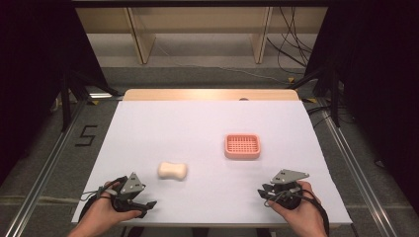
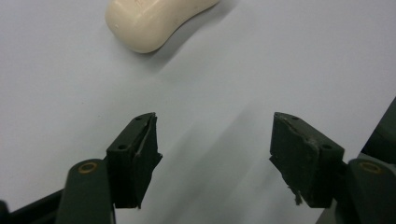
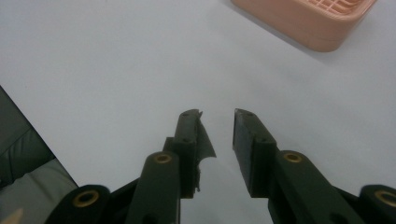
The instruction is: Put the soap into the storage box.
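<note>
On the white bench [image 1: 207, 123], a cream bar of soap [image 1: 172, 171] lying flat, left of centre, roughly at 1 o'clock from the left gripper [image 1: 143, 205] and near it, not touching. In the left gripper view, the soap [image 2: 154, 21] at 11 o'clock beyond the jaws, which stand wide apart with only bare bench between them. Pink soap dish [image 1: 242, 146] with a gridded top resting right of centre, at about 2 o'clock from the soap and well apart from it. Right gripper [image 1: 264, 192] held low near the bench's near edge, the dish at about 11 o'clock from it. In the right gripper view, right gripper [image 3: 217, 140] with jaws drawn in to a narrow gap, nothing between them; dish corner [image 3: 308, 23] up at 1 o'clock. Each gripper held in a hand, left hand [image 1: 101, 215] and right hand [image 1: 299, 210], entering from 6 o'clock.
</note>
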`<state>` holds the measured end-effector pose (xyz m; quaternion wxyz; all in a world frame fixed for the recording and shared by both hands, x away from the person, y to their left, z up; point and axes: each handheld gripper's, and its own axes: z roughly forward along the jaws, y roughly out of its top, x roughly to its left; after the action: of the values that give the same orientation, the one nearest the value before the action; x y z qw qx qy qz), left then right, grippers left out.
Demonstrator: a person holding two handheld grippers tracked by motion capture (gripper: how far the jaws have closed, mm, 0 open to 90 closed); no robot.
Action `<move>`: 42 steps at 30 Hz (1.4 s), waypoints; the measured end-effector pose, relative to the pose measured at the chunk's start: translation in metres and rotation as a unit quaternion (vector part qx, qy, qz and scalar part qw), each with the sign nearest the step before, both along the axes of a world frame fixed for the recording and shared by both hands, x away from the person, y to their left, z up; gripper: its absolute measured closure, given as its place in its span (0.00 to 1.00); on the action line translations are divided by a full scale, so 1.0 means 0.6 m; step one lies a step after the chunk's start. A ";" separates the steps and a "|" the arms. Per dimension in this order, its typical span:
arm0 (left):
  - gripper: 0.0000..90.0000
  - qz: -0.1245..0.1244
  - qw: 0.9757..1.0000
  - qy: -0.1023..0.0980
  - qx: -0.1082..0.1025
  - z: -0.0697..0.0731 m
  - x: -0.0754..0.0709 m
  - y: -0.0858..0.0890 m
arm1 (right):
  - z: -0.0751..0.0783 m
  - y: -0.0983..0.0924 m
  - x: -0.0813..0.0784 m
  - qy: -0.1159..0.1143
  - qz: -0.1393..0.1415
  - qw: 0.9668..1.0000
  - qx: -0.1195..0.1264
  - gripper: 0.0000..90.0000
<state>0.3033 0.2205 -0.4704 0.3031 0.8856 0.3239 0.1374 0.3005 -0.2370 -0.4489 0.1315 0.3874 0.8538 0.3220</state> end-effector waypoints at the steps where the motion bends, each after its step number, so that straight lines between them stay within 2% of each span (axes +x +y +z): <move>1: 0.34 0.000 1.000 0.000 0.000 0.000 0.000 0.000 | 0.000 0.000 0.000 0.000 0.000 1.000 0.000 0.79; 2: 0.34 -0.013 1.000 -0.006 0.013 0.006 0.009 -0.001 | -0.001 -0.001 0.000 -0.003 -0.004 1.000 0.000 0.78; 5: 0.33 -0.010 1.000 -0.002 0.005 0.011 0.015 -0.007 | -0.001 -0.002 0.000 0.000 -0.004 1.000 0.002 0.78; 6: 0.33 -0.017 1.000 -0.001 0.009 0.015 0.019 -0.008 | 0.003 -0.003 -0.001 0.003 -0.008 1.000 0.002 0.77; 7: 0.32 -0.027 0.999 -0.008 0.016 0.022 0.026 -0.011 | 0.002 -0.004 0.000 -0.003 -0.005 1.000 0.000 0.77; 8: 0.32 -0.033 0.999 -0.006 0.018 0.025 0.029 -0.011 | 0.002 -0.004 0.000 -0.004 -0.007 1.000 0.002 0.77; 9: 0.32 -0.033 0.999 -0.006 0.018 0.025 0.029 -0.011 | 0.002 -0.004 0.000 -0.004 -0.007 1.000 0.002 0.77; 10: 0.31 -0.043 0.999 0.007 0.033 0.034 0.038 -0.011 | 0.001 -0.003 0.000 -0.003 -0.010 1.000 0.005 0.76; 13: 0.30 -0.049 0.998 0.012 0.037 0.039 0.049 -0.013 | 0.002 -0.004 0.000 0.001 -0.008 1.000 0.001 0.76; 16: 0.30 -0.058 0.997 0.015 0.046 0.047 0.063 -0.016 | -0.005 -0.004 0.003 -0.020 -0.012 1.000 0.017 0.76; 17: 0.30 -0.055 0.997 0.000 0.047 0.047 0.065 -0.017 | -0.003 -0.004 0.002 -0.010 -0.014 1.000 0.016 0.75; 18: 0.30 -0.060 0.997 0.006 0.053 0.053 0.075 -0.021 | 0.000 -0.008 0.004 -0.004 -0.005 1.000 0.002 0.75; 19: 0.30 -0.060 0.997 0.006 0.053 0.053 0.075 -0.021 | 0.000 -0.008 0.004 -0.004 -0.005 1.000 0.002 0.75; 21: 0.30 -0.068 0.996 0.001 0.058 0.057 0.083 -0.026 | -0.002 -0.008 0.004 -0.009 -0.007 1.000 0.006 0.75; 22: 0.30 -0.079 0.994 0.010 0.069 0.065 0.092 -0.030 | -0.002 -0.008 0.004 -0.008 -0.007 1.000 0.006 0.74; 23: 0.29 -0.079 0.994 0.010 0.069 0.065 0.092 -0.030 | -0.002 -0.008 0.004 -0.008 -0.007 1.000 0.006 0.74; 24: 0.29 -0.092 0.993 0.007 0.077 0.071 0.100 -0.034 | -0.001 -0.006 0.002 0.005 -0.013 1.000 0.010 0.74; 25: 0.29 -0.092 0.993 0.007 0.077 0.071 0.100 -0.034 | -0.001 -0.006 0.002 0.005 -0.013 1.000 0.010 0.74; 26: 0.29 -0.101 0.991 0.012 0.088 0.075 0.108 -0.041 | -0.004 -0.005 0.003 -0.003 -0.012 1.000 0.011 0.74; 27: 0.29 -0.101 0.991 0.012 0.088 0.075 0.108 -0.041 | -0.004 -0.005 0.003 -0.003 -0.012 1.000 0.011 0.74; 28: 0.29 -0.110 0.989 0.009 0.095 0.077 0.112 -0.044 | -0.006 -0.004 0.004 -0.012 -0.011 1.000 0.018 0.74; 29: 0.29 -0.120 0.987 0.015 0.104 0.080 0.116 -0.047 | -0.006 -0.005 0.005 -0.014 -0.008 1.000 0.013 0.74; 30: 0.29 -0.129 0.986 0.012 0.108 0.081 0.120 -0.051 | -0.006 -0.005 0.005 -0.013 -0.007 1.000 0.013 0.74; 31: 0.29 -0.132 0.985 0.019 0.108 0.082 0.123 -0.055 | -0.007 -0.005 0.006 -0.013 -0.008 1.000 0.013 0.74; 34: 0.28 -0.158 0.980 0.020 0.122 0.083 0.135 -0.066 | -0.006 -0.006 0.006 -0.008 -0.004 1.000 0.008 0.73; 35: 0.28 -0.167 0.978 0.015 0.128 0.083 0.138 -0.070 | -0.006 -0.006 0.006 -0.006 -0.005 1.000 0.008 0.73; 37: 0.28 -0.186 0.972 0.016 0.144 0.082 0.144 -0.078 | -0.007 -0.005 0.003 0.001 -0.013 1.000 0.013 0.73; 38: 0.28 -0.204 0.967 0.020 0.155 0.081 0.152 -0.086 | -0.005 -0.008 0.006 -0.003 -0.003 1.000 0.007 0.73; 39: 0.28 -0.204 0.967 0.020 0.155 0.081 0.152 -0.086 | -0.005 -0.008 0.006 -0.003 -0.003 1.000 0.007 0.73; 40: 0.28 -0.211 0.964 0.021 0.160 0.079 0.157 -0.092 | -0.006 -0.008 0.007 -0.004 -0.001 1.000 0.009 0.73; 42: 0.28 -0.224 0.958 0.019 0.176 0.077 0.163 -0.099 | -0.004 -0.007 0.004 0.009 -0.009 1.000 0.009 0.73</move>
<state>0.4008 0.1609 -0.4241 0.1595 0.9772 0.0939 0.1036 0.3029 -0.2410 -0.4515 0.1229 0.3994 0.8483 0.3251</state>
